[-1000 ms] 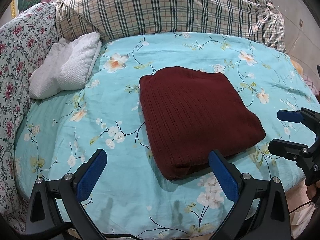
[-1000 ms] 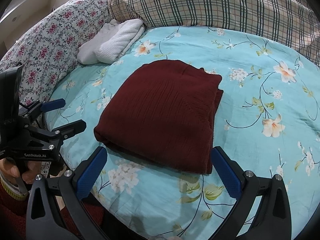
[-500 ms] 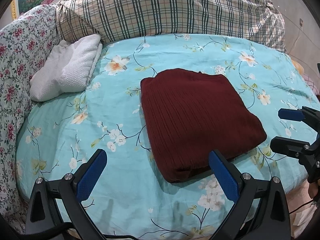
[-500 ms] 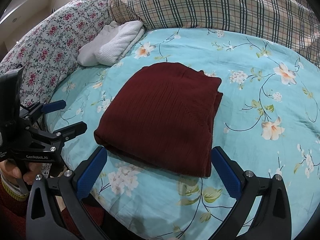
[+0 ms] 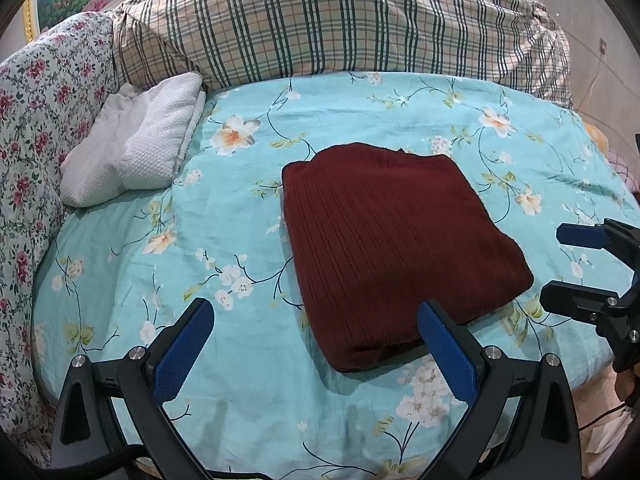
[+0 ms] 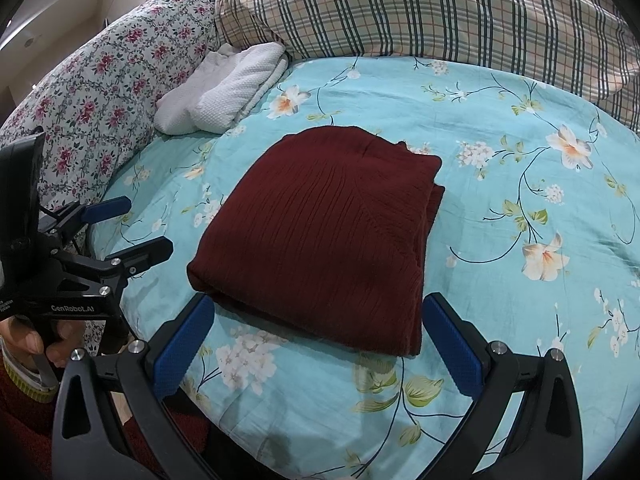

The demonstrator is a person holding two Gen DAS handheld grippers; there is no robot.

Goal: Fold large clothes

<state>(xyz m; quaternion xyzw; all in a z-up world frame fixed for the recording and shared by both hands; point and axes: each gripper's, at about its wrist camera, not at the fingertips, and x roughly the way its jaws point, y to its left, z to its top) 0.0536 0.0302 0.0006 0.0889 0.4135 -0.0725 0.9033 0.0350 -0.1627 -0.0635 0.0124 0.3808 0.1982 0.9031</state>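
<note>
A dark red ribbed sweater (image 5: 392,240) (image 6: 328,232) lies folded into a thick rectangle in the middle of the turquoise flowered bed sheet (image 5: 240,208) (image 6: 500,184). My left gripper (image 5: 314,312) hovers open just short of the sweater's near left corner, nothing between its blue pads. Over the sweater's near edge my right gripper (image 6: 316,340) is held open too, one finger on each side of its width, not touching. Each gripper shows in the other's view: the right gripper (image 5: 554,264) at the right edge, the left gripper (image 6: 148,224) at the left, held by a hand (image 6: 28,340).
A folded white knitted cloth (image 5: 136,152) (image 6: 228,92) rests at the back left against a flowered pillow (image 5: 36,120) (image 6: 100,92). A plaid quilt (image 5: 340,20) (image 6: 440,4) is heaped along the back. The bed's front edge runs just below both grippers.
Both views have shifted slightly, so the sweater sits a little lower in frame. The sweater itself has not moved. Both grippers have stayed open.
</note>
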